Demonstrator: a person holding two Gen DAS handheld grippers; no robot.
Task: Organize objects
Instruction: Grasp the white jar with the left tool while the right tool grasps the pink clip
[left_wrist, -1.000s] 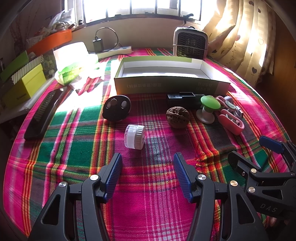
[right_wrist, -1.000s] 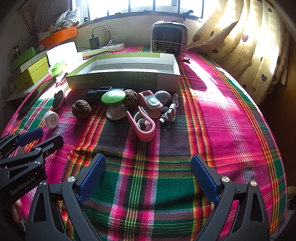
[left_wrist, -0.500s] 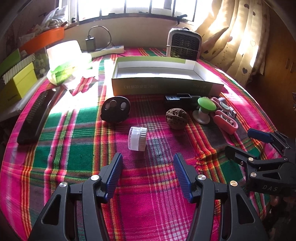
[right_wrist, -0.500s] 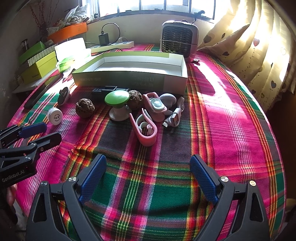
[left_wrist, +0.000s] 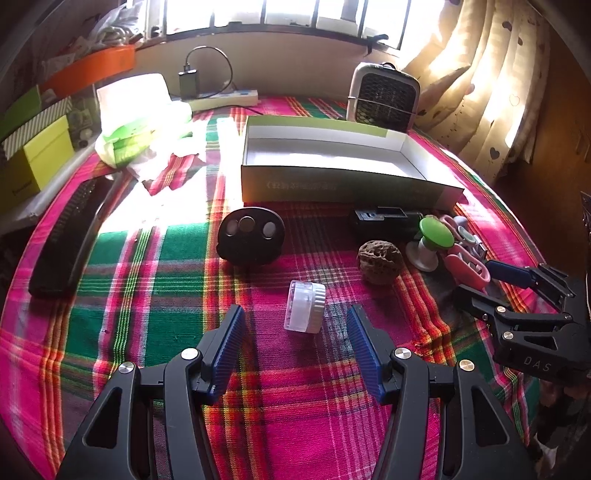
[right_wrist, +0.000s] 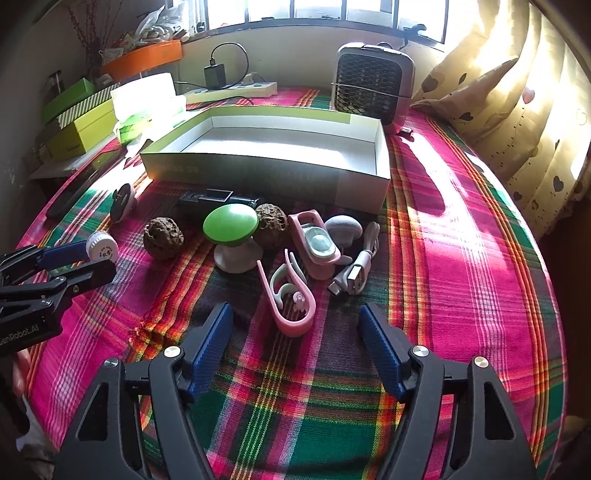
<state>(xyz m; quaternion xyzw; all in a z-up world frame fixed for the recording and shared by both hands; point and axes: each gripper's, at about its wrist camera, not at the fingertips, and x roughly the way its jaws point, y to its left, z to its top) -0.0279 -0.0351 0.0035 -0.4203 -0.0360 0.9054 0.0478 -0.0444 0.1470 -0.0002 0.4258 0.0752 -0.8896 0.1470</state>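
- My left gripper (left_wrist: 295, 328) is spread, its blue ribbed pads apart with nothing pinched; both pads hover over the plaid tablecloth (left_wrist: 110, 295).
- The small white jar (left_wrist: 305, 312) lies on its side just ahead of the left pads, in line with the gap between them, touching neither.
- My right gripper (right_wrist: 295, 325) is spread wide and grips nothing. Its jaws have just been closing a little; the near end of the pink clip (right_wrist: 290, 301) lies between the pad tips, and the pads do not press on it.
- The open green-and-white box (right_wrist: 258, 173) sits at the far middle of the tablecloth, its inside bare.
- In front of the box, from left to right in the right wrist view: a black round disc (left_wrist: 251, 240), a walnut (right_wrist: 162, 238), a black rectangular device (right_wrist: 218, 199), a green mushroom-shaped object (right_wrist: 231, 225) on a white base, a second walnut (right_wrist: 271, 225), a pink device with a grey lens (right_wrist: 316, 243), a grey mushroom-shaped object (right_wrist: 343, 229) and a white USB cable (right_wrist: 356, 269).
- These items crowd together; the green mushroom-shaped object touches the second walnut.
- A small fan heater (right_wrist: 373, 85) stands behind the box, a power strip (right_wrist: 236, 90) to its left.
- A long black object (left_wrist: 62, 236) lies at the left edge of the tablecloth.
- Each gripper shows at the edge of the other's view, well apart.
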